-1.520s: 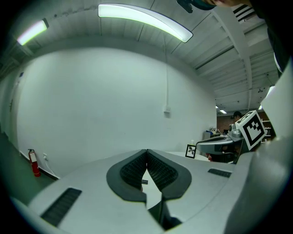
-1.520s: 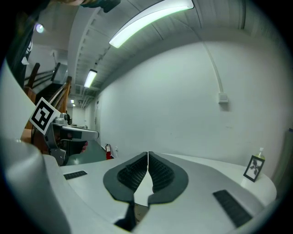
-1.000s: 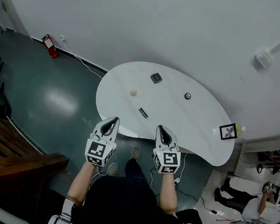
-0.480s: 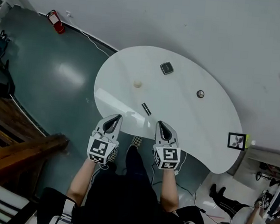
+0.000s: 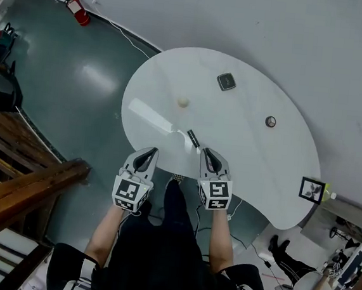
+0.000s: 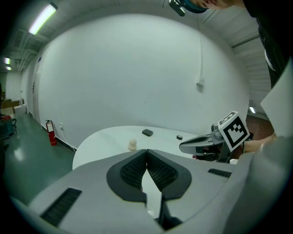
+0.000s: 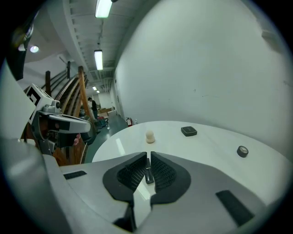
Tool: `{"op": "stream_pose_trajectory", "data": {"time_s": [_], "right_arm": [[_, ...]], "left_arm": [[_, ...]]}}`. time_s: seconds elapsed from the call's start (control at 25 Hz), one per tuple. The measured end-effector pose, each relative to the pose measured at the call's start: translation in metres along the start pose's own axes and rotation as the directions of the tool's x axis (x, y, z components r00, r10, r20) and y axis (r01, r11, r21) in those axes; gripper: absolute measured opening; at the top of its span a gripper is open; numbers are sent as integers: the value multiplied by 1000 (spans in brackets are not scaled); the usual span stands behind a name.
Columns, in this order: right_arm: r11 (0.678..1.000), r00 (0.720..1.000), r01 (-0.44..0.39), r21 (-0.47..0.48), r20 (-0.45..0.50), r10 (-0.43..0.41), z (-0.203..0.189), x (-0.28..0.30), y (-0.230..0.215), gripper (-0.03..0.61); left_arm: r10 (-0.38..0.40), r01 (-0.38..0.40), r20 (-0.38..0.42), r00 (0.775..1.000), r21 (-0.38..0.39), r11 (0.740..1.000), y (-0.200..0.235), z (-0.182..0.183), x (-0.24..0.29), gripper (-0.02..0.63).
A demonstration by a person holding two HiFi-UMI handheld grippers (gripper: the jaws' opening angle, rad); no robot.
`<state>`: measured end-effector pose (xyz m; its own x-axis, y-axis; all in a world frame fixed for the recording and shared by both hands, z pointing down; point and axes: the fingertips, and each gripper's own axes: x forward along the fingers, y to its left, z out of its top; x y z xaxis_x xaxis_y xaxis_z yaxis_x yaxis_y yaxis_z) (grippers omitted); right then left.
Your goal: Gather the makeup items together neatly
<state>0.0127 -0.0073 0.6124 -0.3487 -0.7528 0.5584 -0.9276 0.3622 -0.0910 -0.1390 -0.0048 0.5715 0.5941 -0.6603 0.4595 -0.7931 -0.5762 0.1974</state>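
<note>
The left gripper [image 5: 148, 152] and the right gripper [image 5: 206, 152] share one build: a smooth pale-grey shell that narrows toward the fingers. The inner faces of the fingers carry black pads [image 6: 133, 170] with a fine ribbed grid, set in a dark rounded surround. Behind the fingers, on each flank of the shell, lies a dark rectangular slot [image 6: 62, 206]. Farther back sits a white marker cube [image 5: 130, 193] printed with black square patterns. The person wears a black short-sleeved top [image 5: 157, 260] with white bands on the sleeve [image 5: 80, 286].
</note>
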Motion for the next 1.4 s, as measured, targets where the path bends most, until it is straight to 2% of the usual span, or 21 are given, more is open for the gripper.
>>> {"op": "stream_pose_trajectory", "data": {"time_s": [0.24, 0.28, 0.32, 0.36, 0.64, 0.92, 1.2, 1.28, 1.4], "right_arm": [[997, 997, -66, -42, -49, 64, -6, 26, -1, 40], [996, 995, -79, -47, -62, 76, -8, 31, 0, 67], [994, 993, -91, -52, -79, 87, -10, 36, 1, 133], [994, 991, -99, -57, -96, 93, -12, 41, 2, 156], [985, 970, -129, -118, -220, 100, -40, 73, 8, 161], [983, 956, -139, -121, -276, 101, -58, 90, 9, 161], [978, 946, -152, -146, -307, 101, -67, 94, 7, 157], [976, 947, -152, -158, -305, 98, -66, 94, 7, 118], [973, 949, -154, -173, -300, 96, -64, 93, 6, 117]], "left_arm": [[2, -2, -11, 1000, -26, 1000, -2, -5, 3, 17], [4, -5, -12, 1000, -29, 1000, -2, -6, 3, 17], [7, -7, -13, 1000, -31, 999, -1, -5, 4, 17], [9, -9, -13, 1000, -34, 999, -1, -5, 4, 17], [38, -39, -24, 999, -50, 998, 7, -11, 0, 17], [61, -63, -35, 998, -68, 996, 13, -17, -2, 17], [67, -69, -36, 997, -76, 995, 12, -18, 0, 17], [65, -68, -38, 997, -78, 995, 12, -17, 1, 17], [59, -62, -39, 997, -79, 995, 11, -17, 2, 17]]}}
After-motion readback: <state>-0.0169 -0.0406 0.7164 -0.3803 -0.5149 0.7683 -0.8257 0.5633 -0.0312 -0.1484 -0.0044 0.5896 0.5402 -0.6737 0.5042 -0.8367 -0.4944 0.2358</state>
